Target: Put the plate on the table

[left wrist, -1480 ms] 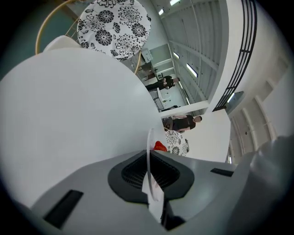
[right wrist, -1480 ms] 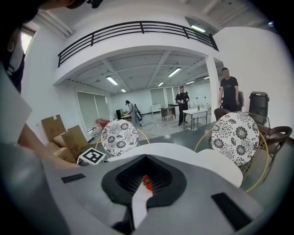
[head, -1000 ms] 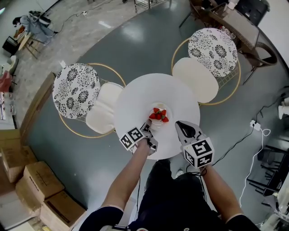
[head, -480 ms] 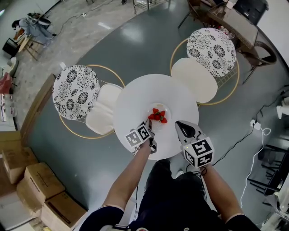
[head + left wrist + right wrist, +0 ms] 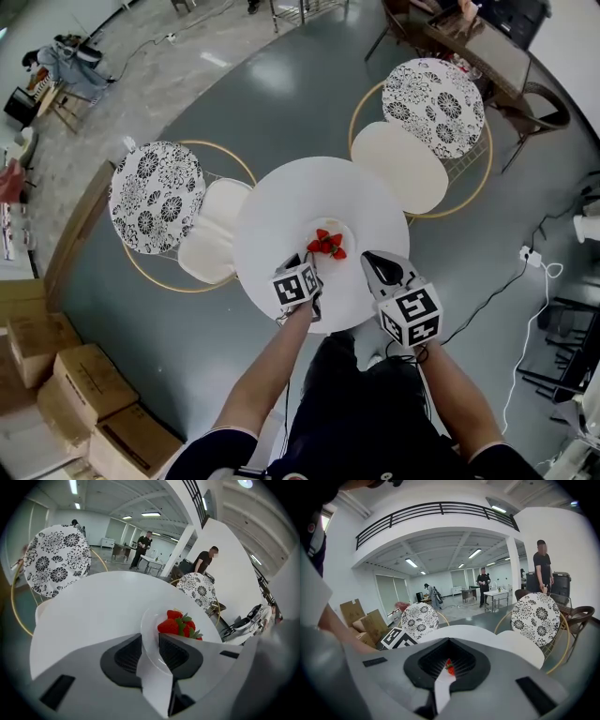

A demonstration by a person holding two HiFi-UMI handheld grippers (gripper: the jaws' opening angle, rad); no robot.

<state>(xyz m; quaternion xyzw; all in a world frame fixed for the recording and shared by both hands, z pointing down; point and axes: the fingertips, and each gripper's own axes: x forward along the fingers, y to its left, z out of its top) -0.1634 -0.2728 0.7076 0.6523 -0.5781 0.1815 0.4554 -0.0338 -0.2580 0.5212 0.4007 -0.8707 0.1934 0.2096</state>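
A small white plate [image 5: 330, 230] with red strawberries [image 5: 326, 245] rests on the round white table [image 5: 281, 202], near its front edge. My left gripper [image 5: 307, 266] reaches the plate's near rim. In the left gripper view the jaws are opening: the plate [image 5: 151, 629] has its rim in the gap and the pads stand off it, with the strawberries [image 5: 178, 624] just beyond my left gripper [image 5: 150, 651]. To the right of the plate my right gripper [image 5: 374, 262] hovers over the table edge, shut and holding nothing. Through its slit a strawberry [image 5: 449, 668] shows past my right gripper [image 5: 448, 663].
Two wire chairs with patterned round backs flank the table, one on the left [image 5: 157, 197] and one at the back right [image 5: 439, 94], each with a cream cushion. Cardboard boxes [image 5: 66, 375] lie at the lower left. A cable and plug [image 5: 527, 259] run across the floor on the right.
My left gripper has shifted a little right along the table's front edge and rolled, and its jaws have parted round the plate's rim. The right gripper has stayed put.
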